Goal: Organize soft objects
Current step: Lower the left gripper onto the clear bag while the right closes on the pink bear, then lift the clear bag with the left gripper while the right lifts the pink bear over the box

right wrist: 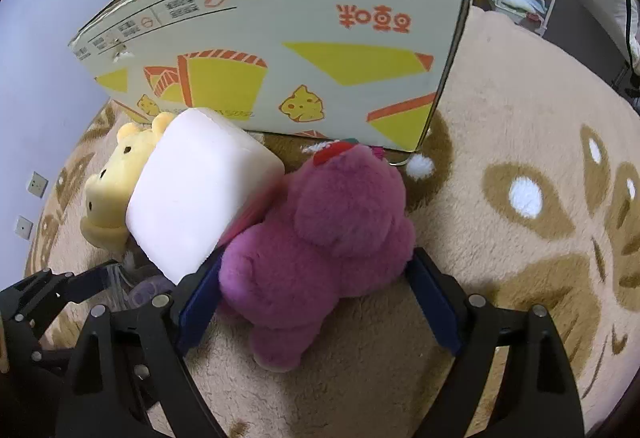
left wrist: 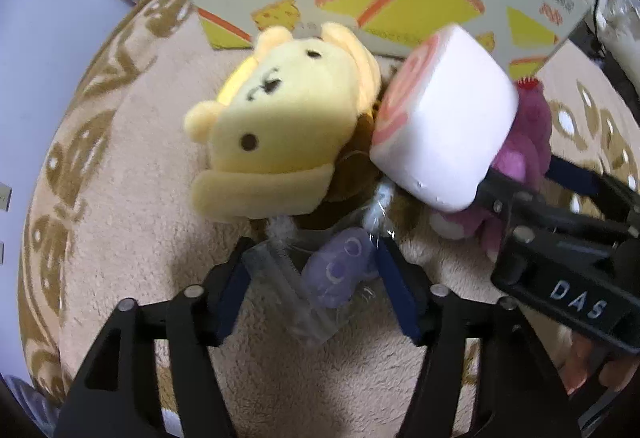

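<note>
Pale yellow plush bear [left wrist: 276, 122] with dark brown eyes; white cylindrical cushion [left wrist: 452, 118] with a pink-and-red swirl end; magenta furry plush bear [right wrist: 320, 238]; beige fleece rug [right wrist: 500, 118] patterned brown; cardboard box [right wrist: 288, 50] printed yellow and orange.

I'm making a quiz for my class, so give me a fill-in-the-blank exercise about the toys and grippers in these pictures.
1. The right gripper straddles the ____ plush bear.
2. The left gripper frames a small ____ toy in clear wrap.
3. Behind the toys stands a printed cardboard ____.
4. The yellow plush lies beside a ____ cushion with a pink swirl.

Missing: pink; purple; box; white
</note>
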Available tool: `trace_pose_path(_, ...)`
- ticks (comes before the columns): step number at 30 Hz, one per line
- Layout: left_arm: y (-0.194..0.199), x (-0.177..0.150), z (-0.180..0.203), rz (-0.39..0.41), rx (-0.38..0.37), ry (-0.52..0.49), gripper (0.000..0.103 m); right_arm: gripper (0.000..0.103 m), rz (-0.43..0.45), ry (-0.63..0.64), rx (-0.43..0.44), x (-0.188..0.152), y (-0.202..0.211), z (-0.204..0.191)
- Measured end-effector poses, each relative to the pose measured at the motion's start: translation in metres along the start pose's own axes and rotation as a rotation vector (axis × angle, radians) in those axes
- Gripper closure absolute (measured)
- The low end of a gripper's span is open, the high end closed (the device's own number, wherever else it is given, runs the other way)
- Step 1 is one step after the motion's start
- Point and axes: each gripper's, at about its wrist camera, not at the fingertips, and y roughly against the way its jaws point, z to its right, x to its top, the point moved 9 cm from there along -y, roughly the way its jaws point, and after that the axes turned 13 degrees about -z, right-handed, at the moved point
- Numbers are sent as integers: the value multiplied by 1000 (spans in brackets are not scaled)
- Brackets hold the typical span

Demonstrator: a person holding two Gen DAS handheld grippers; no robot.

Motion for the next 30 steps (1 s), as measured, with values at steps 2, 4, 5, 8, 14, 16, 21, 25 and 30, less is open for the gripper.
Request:
trace_pose_path(2,-4,2,4,-12,17,-35,33,10,-4,3,1,1,-1,1)
trace_pose_path(4,-5,1,8,-24,9,-39,32,10,-4,11,-8,1,0,2)
trace_pose_path(5,-4,2,8,-32,-10,-35,33,10,-2,14,-12,1,0,2)
trace_pose_path(8,-6,4,7,-43,-51,-18,36,14,-1,18,-7,3,0,-6)
trace_pose_path(14,3,4,-1,-37,-99,24,50,19,-1,23,2,0,7,-10)
trace_pose_path(16,7,6,-9,-26,-123,44,56,20,-1,25,1,-2,11,-9)
trace_pose_path(21,18,2,-14,1,-131,47,64,21,-2,21,-10,-6,17,-5)
trace_pose_path(25,30,-12,-19,41,-125,21,72,22,7,18,-20,-9,23,-1)
trace_pose_path(30,53,-22,-2,95,-189,-35,90,22,31,8,-13,-13,37,4)
